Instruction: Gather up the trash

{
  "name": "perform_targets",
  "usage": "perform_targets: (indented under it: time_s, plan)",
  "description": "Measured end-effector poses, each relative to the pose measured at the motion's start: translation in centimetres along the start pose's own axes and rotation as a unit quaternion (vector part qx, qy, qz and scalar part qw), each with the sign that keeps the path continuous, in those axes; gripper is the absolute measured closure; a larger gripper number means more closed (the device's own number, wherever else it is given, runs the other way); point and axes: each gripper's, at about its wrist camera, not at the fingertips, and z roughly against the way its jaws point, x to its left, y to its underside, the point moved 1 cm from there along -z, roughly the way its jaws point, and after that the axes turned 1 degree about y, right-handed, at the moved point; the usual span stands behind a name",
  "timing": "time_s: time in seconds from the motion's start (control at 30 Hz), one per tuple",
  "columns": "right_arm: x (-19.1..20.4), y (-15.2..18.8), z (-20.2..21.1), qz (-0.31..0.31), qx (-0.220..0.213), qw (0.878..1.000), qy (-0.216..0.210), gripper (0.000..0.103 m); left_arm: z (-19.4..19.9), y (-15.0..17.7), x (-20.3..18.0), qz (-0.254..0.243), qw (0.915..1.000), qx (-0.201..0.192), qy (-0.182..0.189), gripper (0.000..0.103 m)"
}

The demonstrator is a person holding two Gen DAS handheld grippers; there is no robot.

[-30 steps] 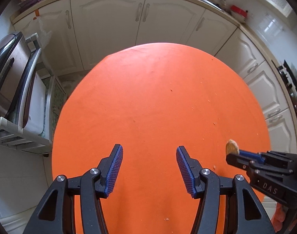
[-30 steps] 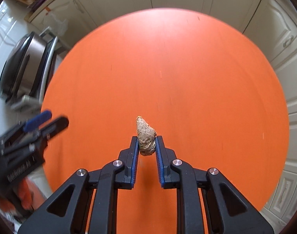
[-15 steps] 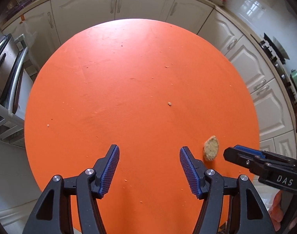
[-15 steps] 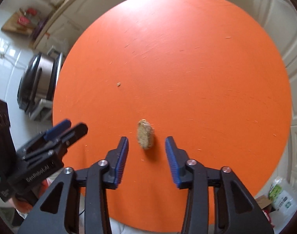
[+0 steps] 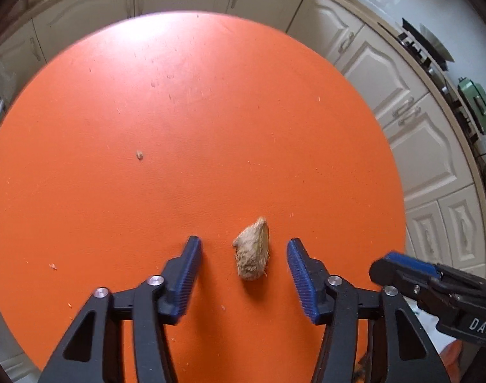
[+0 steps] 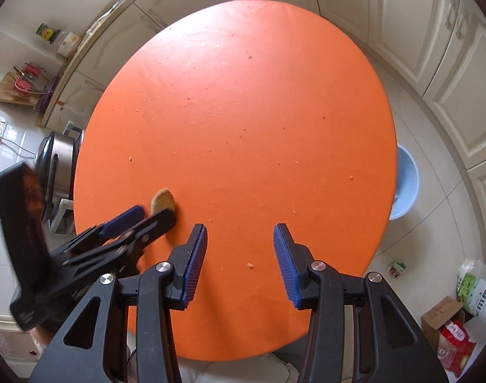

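A tan, crumpled scrap of trash (image 5: 252, 250) lies on the round orange table (image 5: 195, 127). My left gripper (image 5: 243, 261) is open, its blue pads on either side of the scrap without touching it. In the right wrist view the scrap (image 6: 161, 198) lies at the left, partly behind the left gripper (image 6: 140, 220). My right gripper (image 6: 239, 249) is open and empty above the table's near edge; it also shows at the lower right of the left wrist view (image 5: 402, 268).
Small crumbs (image 5: 139, 154) are scattered on the table. White kitchen cabinets (image 5: 386, 73) ring the table. A light blue basin (image 6: 405, 185) sits on the floor right of the table. A steel appliance (image 6: 56, 156) stands at the left; bags and a box (image 6: 450, 328) lie at the lower right.
My right gripper opened, let go of the scrap on the table and drew away to the right. My left gripper moved over so that the scrap lies between its open fingers.
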Motion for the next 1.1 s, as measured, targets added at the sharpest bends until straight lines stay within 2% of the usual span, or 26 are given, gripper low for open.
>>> perform_targets:
  time_s: [0.03,0.17,0.27,0.4,0.5,0.57,0.63,0.8,0.83,0.87,0.93,1.1]
  plan:
    - [-0.5,0.1,0.1,-0.002,0.003,1.000,-0.009,0.058,-0.2,-0.3,-0.1,-0.005,1.0000,0.003,-0.006,0.087]
    - [-2.7,0.4,0.8,-0.001,0.002,1.000,-0.026,0.058,-0.4,-0.9,-1.2,-0.021,0.9997,0.006,-0.013,0.090]
    - [-4.9,0.1,1.4,-0.018,-0.006,0.999,-0.037,0.058,-0.6,-1.4,-4.3,-0.048,0.9986,0.003,-0.020,0.090]
    - [-9.4,-0.3,3.3,-0.053,-0.030,0.997,-0.045,0.058,-1.1,-2.2,-11.5,-0.105,0.9942,-0.002,-0.021,0.090]
    - [-13.6,-0.4,5.3,-0.091,-0.055,0.993,-0.042,0.058,-1.9,-1.5,-17.4,-0.155,0.9878,-0.004,-0.018,0.090]
    - [-16.7,-0.3,6.7,-0.117,-0.075,0.990,-0.028,0.058,-3.4,-1.4,-21.2,-0.185,0.9826,0.010,-0.004,0.090]
    - [-19.6,0.1,7.7,-0.147,-0.097,0.984,0.004,0.057,-5.4,-1.5,-24.0,-0.207,0.9781,0.026,0.001,0.090]
    - [-25.7,1.6,7.9,-0.216,-0.100,0.971,0.009,0.057,-10.0,-1.8,-30.3,-0.253,0.9662,0.046,0.013,0.088]
    - [-26.7,2.0,7.7,-0.226,-0.099,0.969,0.013,0.057,-10.7,-1.9,-31.0,-0.259,0.9644,0.050,0.013,0.082]
    - [-27.4,2.3,7.6,-0.240,-0.094,0.966,0.011,0.057,-12.0,-2.4,-32.0,-0.262,0.9636,0.054,0.006,0.067]
    - [-28.9,2.9,7.3,-0.253,-0.088,0.963,0.009,0.056,-15.2,-4.2,-33.9,-0.258,0.9642,0.060,-0.018,0.044]
    - [-30.9,3.1,7.2,-0.266,-0.091,0.959,0.026,0.053,-19.1,-5.2,-36.1,-0.253,0.9644,0.067,-0.037,0.044]
